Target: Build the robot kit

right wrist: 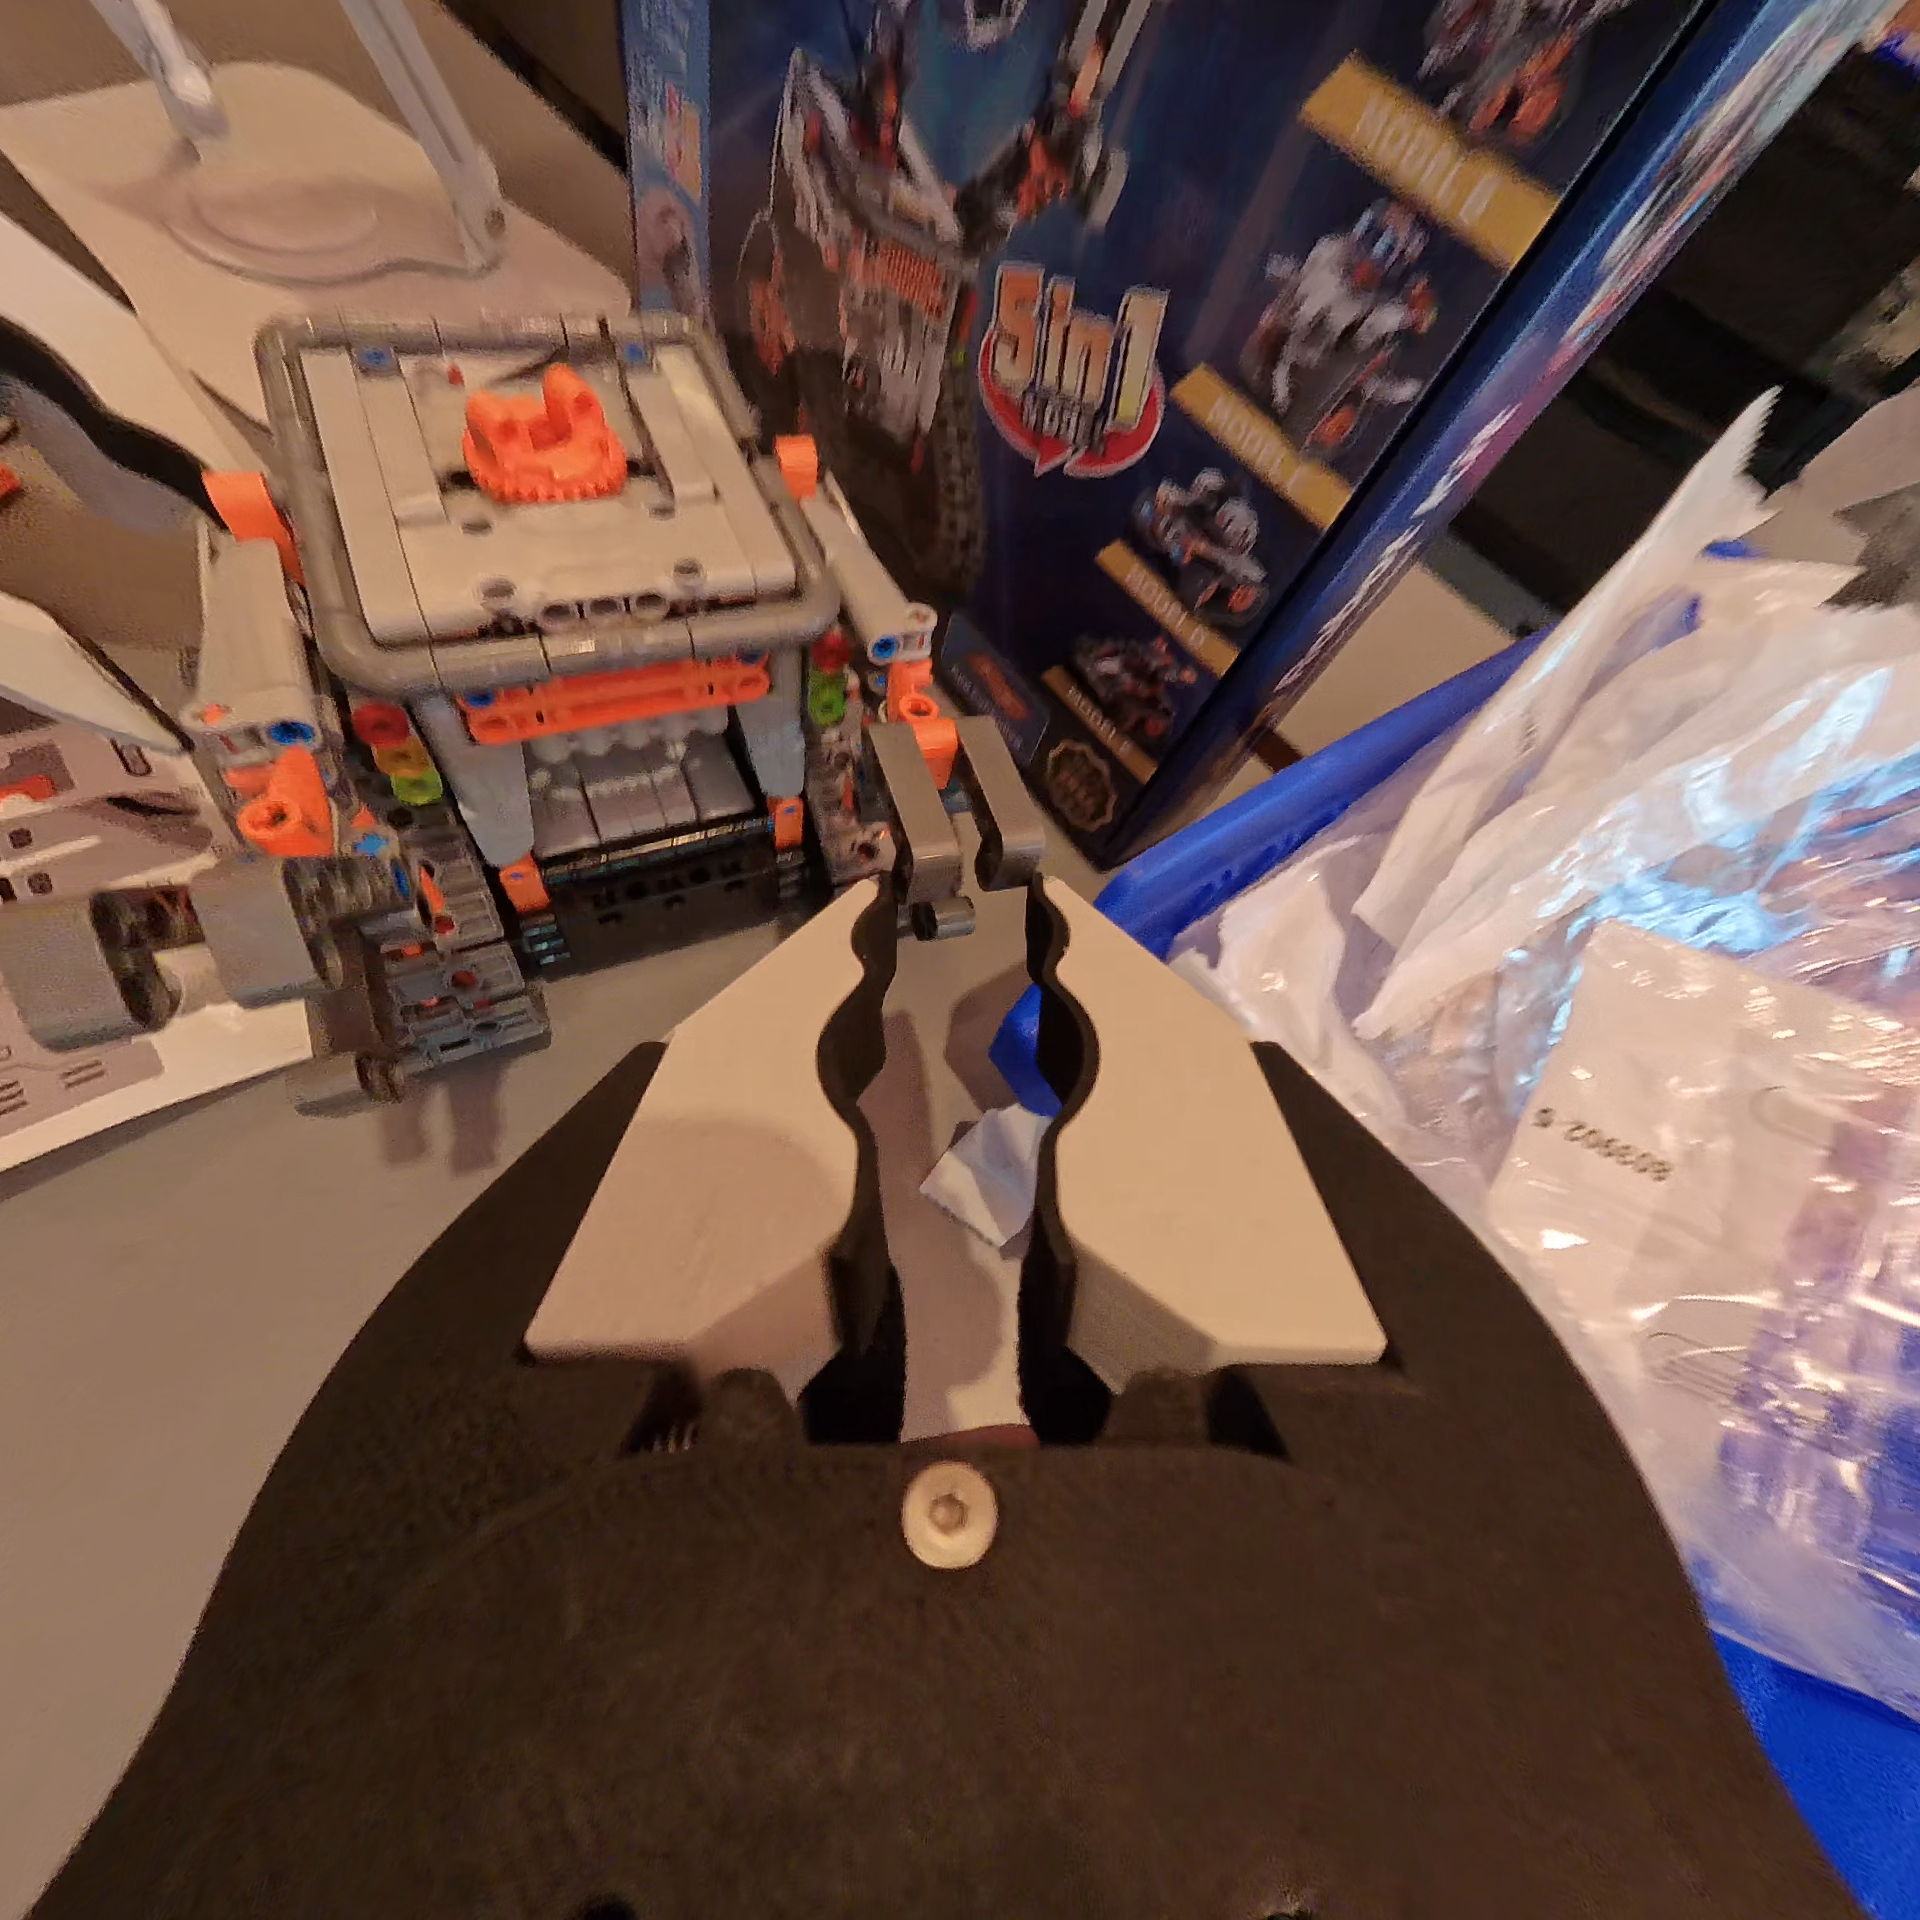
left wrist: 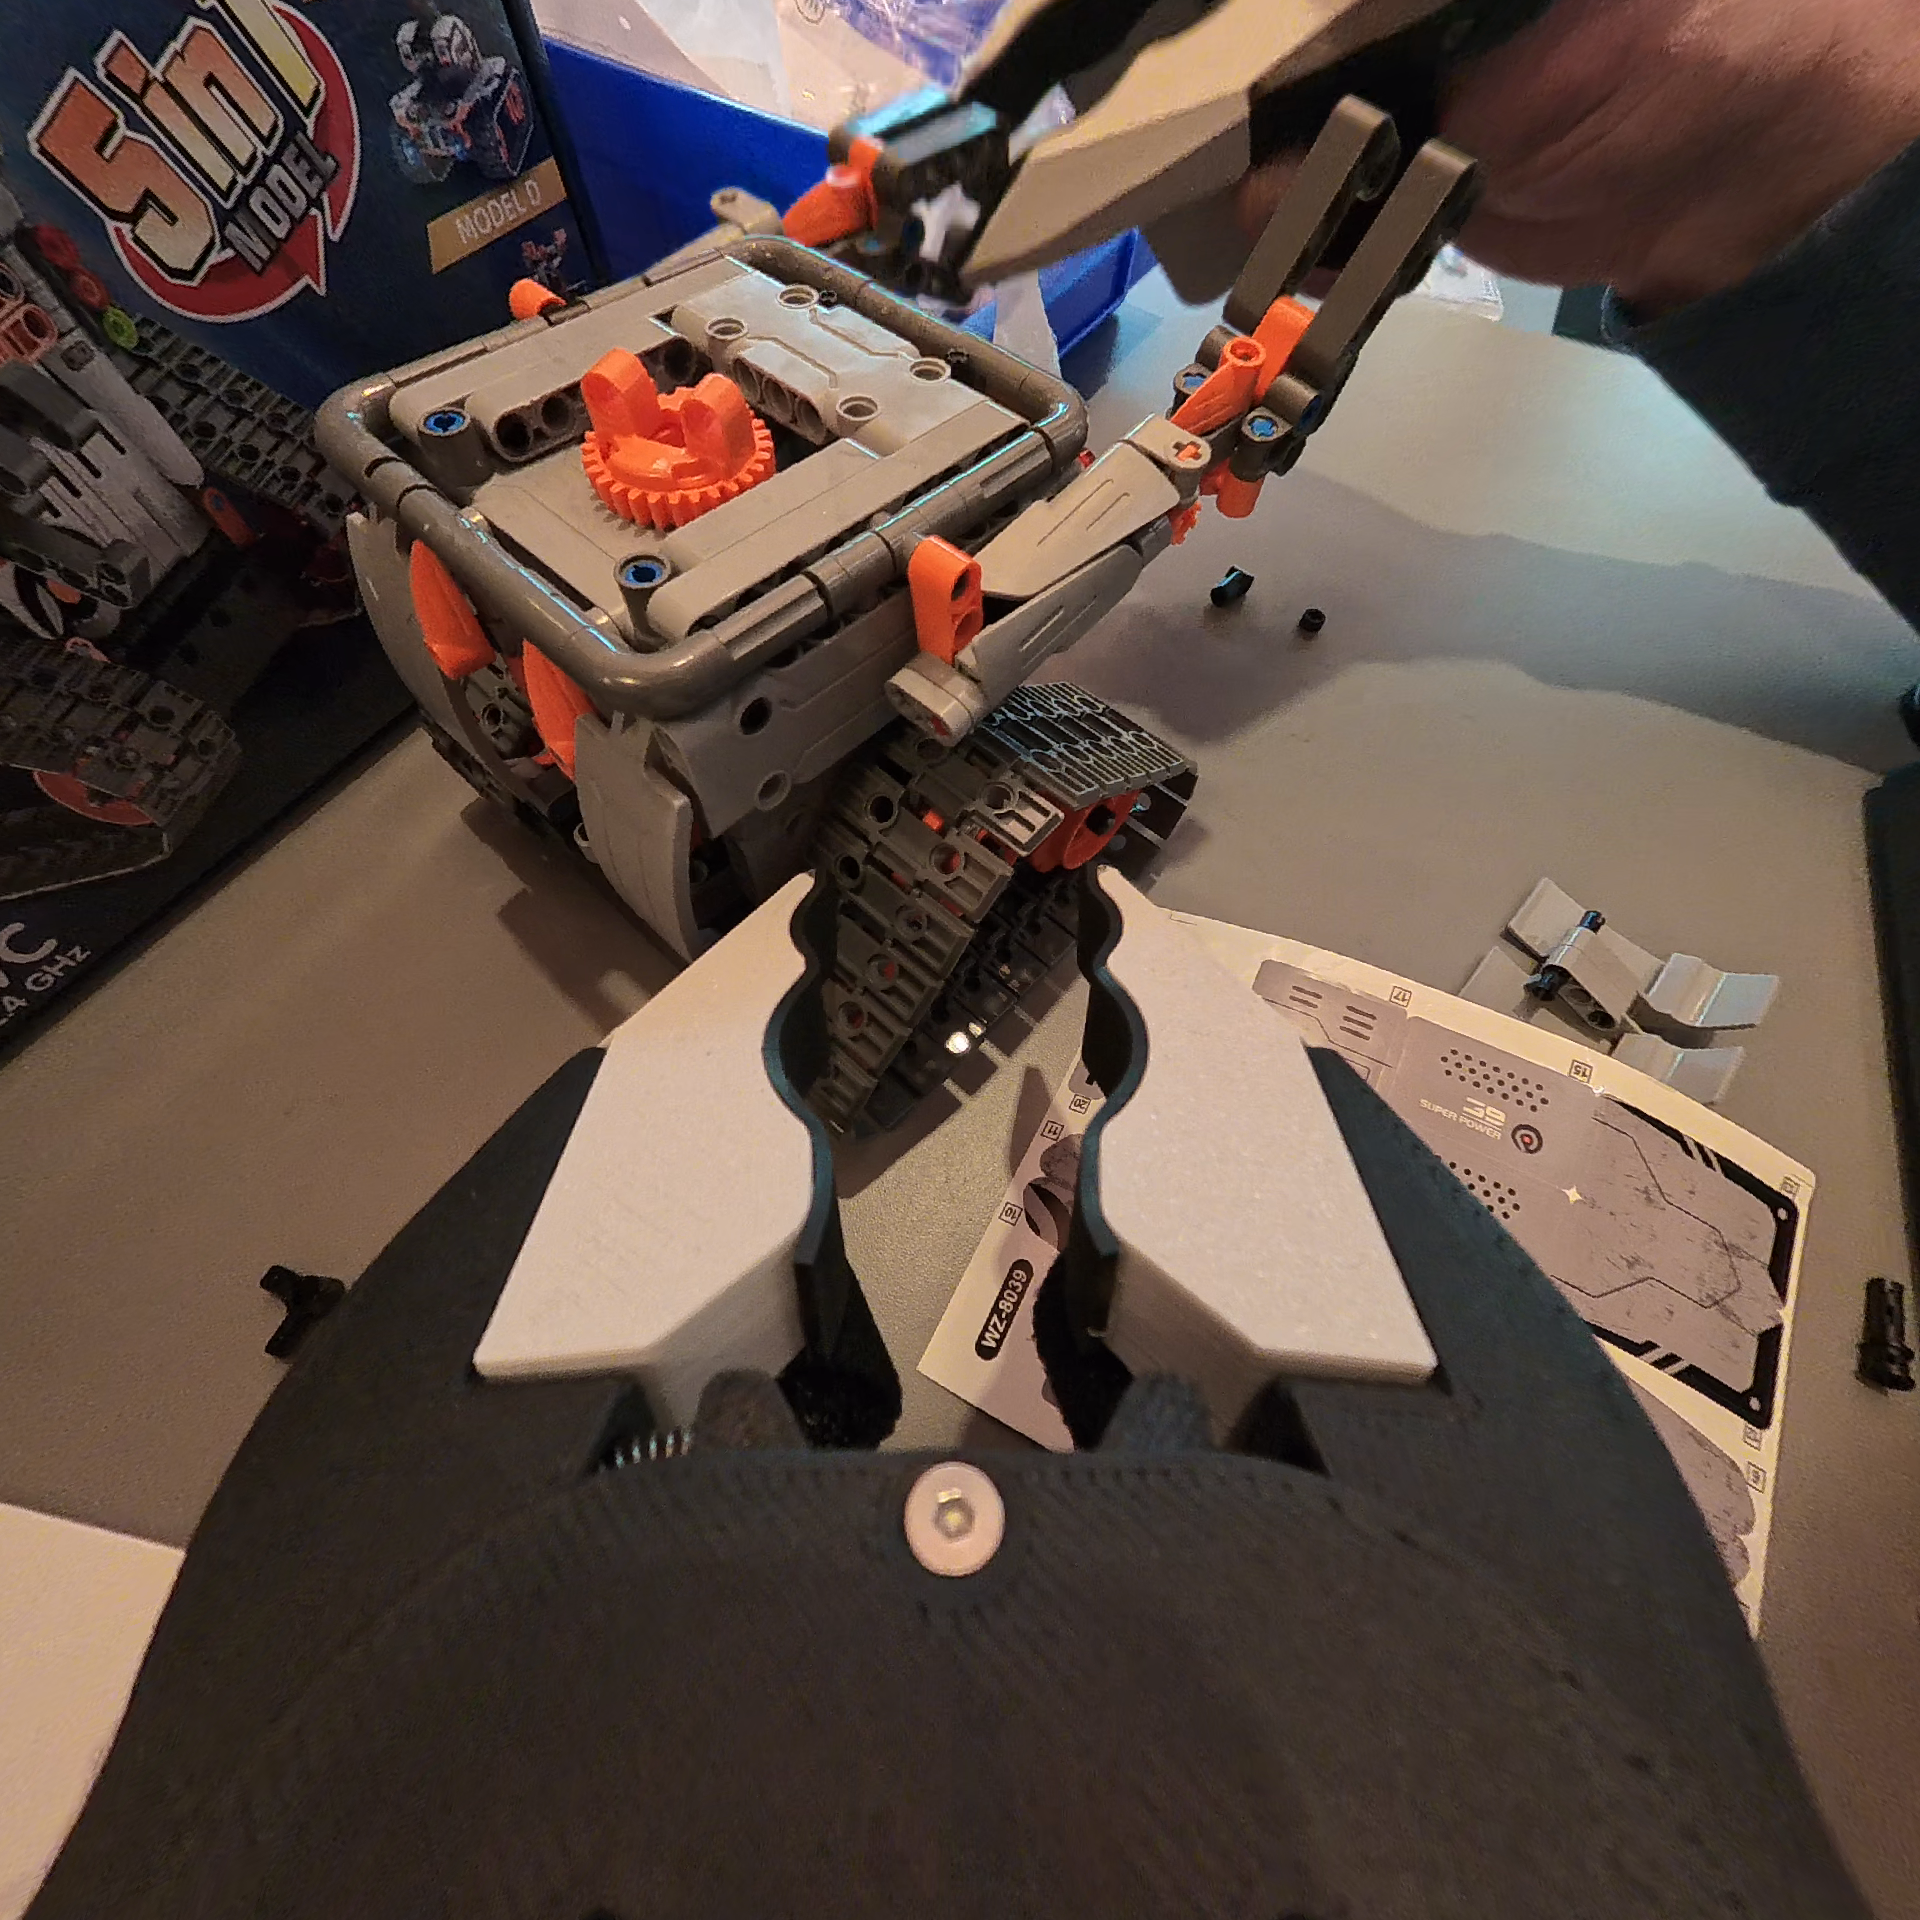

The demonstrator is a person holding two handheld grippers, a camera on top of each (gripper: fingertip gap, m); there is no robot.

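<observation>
Grey block-built model (left wrist: 727,499) sits on the counter (left wrist: 260,987), left tool (left wrist: 956,881) seemingly pinching its track (left wrist: 935,821), right tool (right wrist: 961,894) clamped on its arm's paired beams (right wrist: 925,810).

The right wrist view is smeared by motion: the box (right wrist: 1195,416) art at upper centre is too blurred to read as shapes, and the bags (right wrist: 1610,883) in the blue bin (right wrist: 1132,914) at right melt together, contents unclear. There the model (right wrist: 540,623) loses fine detail. In the left wrist view the left gripper (left wrist: 951,904) fingertips cover the lower track (left wrist: 914,914); whether they touch it cannot be told. The hand (left wrist: 1662,135) at upper right is cut by the frame. Small black pins (left wrist: 1886,1330) at right are too tiny to identify.
</observation>
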